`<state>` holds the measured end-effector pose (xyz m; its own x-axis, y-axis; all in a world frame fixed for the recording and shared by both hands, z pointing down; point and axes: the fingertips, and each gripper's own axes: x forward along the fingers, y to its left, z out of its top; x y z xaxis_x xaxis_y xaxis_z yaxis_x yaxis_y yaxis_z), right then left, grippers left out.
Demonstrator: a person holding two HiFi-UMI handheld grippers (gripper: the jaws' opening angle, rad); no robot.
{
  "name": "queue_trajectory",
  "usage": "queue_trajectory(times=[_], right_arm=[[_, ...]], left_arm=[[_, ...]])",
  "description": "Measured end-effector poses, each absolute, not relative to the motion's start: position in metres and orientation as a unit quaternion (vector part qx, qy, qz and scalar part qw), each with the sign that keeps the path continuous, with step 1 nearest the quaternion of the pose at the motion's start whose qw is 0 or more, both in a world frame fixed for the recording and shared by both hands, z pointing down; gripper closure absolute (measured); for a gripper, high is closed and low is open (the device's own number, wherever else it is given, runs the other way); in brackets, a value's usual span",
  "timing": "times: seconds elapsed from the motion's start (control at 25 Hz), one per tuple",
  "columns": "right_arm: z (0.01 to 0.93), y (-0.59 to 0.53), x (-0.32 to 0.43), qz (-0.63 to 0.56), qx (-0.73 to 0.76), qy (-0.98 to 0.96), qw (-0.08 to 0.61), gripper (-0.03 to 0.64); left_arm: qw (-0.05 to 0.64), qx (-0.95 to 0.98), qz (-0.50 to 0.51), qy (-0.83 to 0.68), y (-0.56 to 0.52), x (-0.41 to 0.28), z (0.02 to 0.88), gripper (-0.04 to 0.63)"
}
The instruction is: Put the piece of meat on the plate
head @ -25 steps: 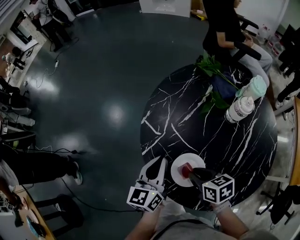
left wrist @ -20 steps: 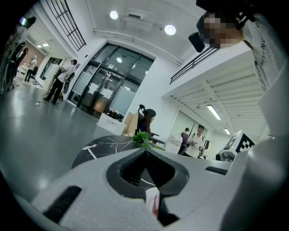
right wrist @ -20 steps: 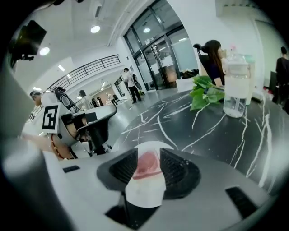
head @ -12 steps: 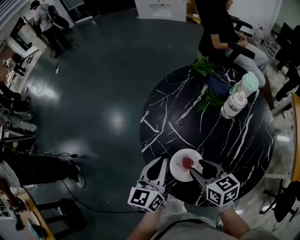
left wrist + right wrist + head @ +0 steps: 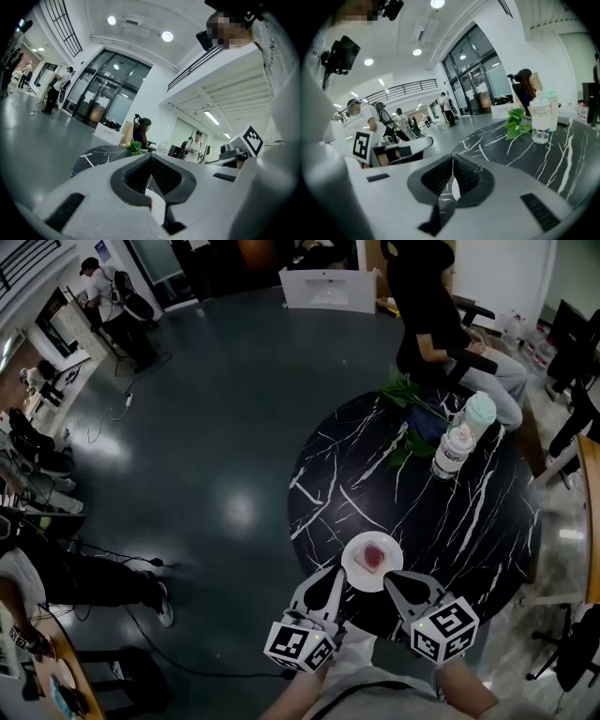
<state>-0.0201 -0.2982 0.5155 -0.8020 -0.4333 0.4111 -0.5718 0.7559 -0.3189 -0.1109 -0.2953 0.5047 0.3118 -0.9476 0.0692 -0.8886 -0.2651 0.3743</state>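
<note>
In the head view the red piece of meat (image 5: 375, 554) lies on the small white plate (image 5: 357, 571) near the front edge of the black marble table (image 5: 450, 521). My right gripper (image 5: 397, 585) hangs just in front of the plate, clear of it; its jaws are closing, tips together, nothing between them. My left gripper (image 5: 328, 577) is at the plate's front left, shut and empty. In the left gripper view its tips (image 5: 151, 157) meet. In the right gripper view the gripper (image 5: 453, 157) is closed, with the plate (image 5: 456, 190) showing through the gap behind the tips.
A clear bottle (image 5: 450, 451) and a cup with a teal lid (image 5: 480, 413) stand at the table's far side beside a green leafy plant (image 5: 408, 395). A person (image 5: 431, 315) sits beyond the table. Other people stand far left on the dark floor (image 5: 216, 427).
The right gripper let go of the meat on the plate, opened, drew back toward me and closed again. The left gripper also pulled back a little.
</note>
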Motion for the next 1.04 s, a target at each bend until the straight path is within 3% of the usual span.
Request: queue_trajectory(times=[0.52,1.04], right_arm=[[0.446,-0.272,-0.009,0.153,0.299,-0.937,0.099,0.604],[0.433,-0.243,-0.001,0.140,0.302,-0.940,0.080,0.604]], left_arm=[[0.121,0.813,-0.097,-0.561,-0.262,-0.092,0.455,0.585],[0.102,0.811,-0.100,-0.567,-0.233,-0.091,0.443,0.586]])
